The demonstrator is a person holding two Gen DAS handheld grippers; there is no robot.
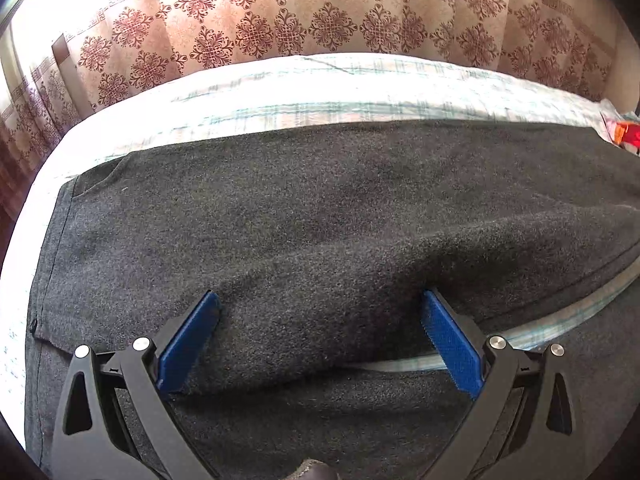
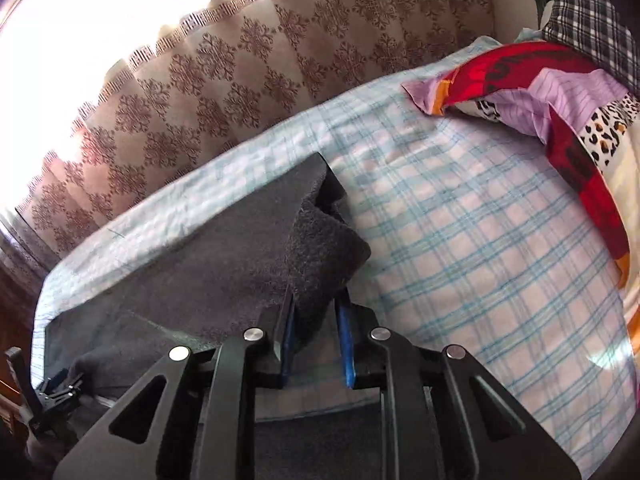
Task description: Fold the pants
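Dark grey pants lie across a bed with a blue-checked sheet. One leg is lifted and folded over the other. My left gripper is open, its blue fingers wide apart on either side of the raised fold near the waist end. In the right wrist view my right gripper is shut on the pants' leg end, which bunches above the blue pads and hangs over the sheet. The left gripper also shows in the right wrist view at the far left edge.
A patterned brown curtain hangs behind the bed. A red, purple and leopard-print pillow and a dark plaid pillow lie at the bed's right end. The bed's left edge drops off beside the waistband.
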